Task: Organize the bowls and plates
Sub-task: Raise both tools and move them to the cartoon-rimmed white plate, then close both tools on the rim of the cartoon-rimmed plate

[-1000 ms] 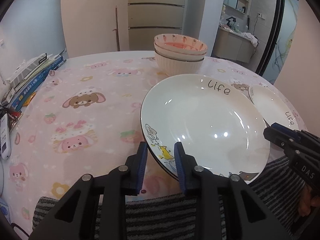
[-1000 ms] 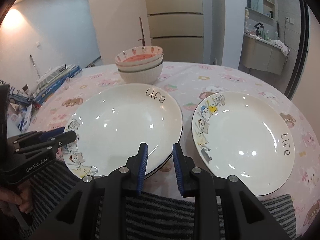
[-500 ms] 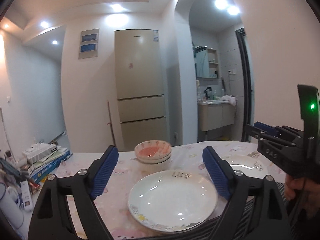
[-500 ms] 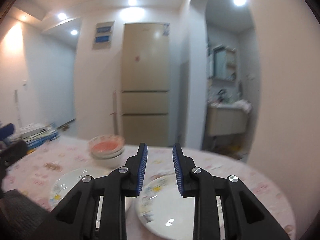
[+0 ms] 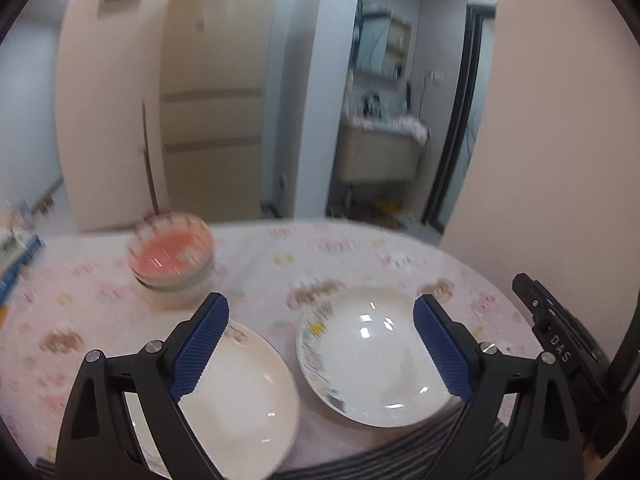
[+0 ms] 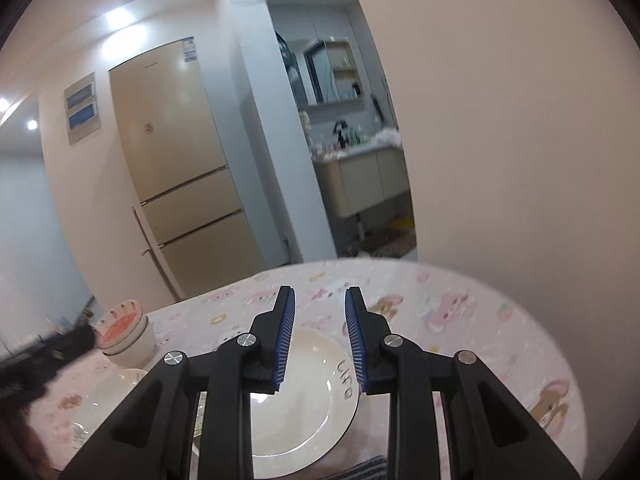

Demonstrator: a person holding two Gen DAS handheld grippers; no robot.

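Two white plates lie side by side on the round table with the pink cartoon cloth (image 5: 100, 300). In the left wrist view the left plate (image 5: 240, 404) is under my left finger and the right plate (image 5: 372, 356) lies between my fingers. A stack of bowls (image 5: 172, 260) with a pink inside stands behind them. My left gripper (image 5: 320, 348) is wide open and empty, raised above the plates. My right gripper (image 6: 320, 340) is narrowly open and empty, above the right plate (image 6: 308, 392) marked "Life". The bowls (image 6: 126, 336) show at far left there.
The right gripper's body (image 5: 560, 344) is at the right edge of the left wrist view; the left gripper's body (image 6: 44, 356) is at the left of the right wrist view. Books (image 5: 12, 256) lie at the table's left edge. A striped cloth (image 5: 380, 460) lies at the near edge. A fridge (image 6: 180, 168) stands behind.
My left gripper has opened wide, let go of the left plate and risen, then swung right. My right gripper has risen and moved right, its jaws the same.
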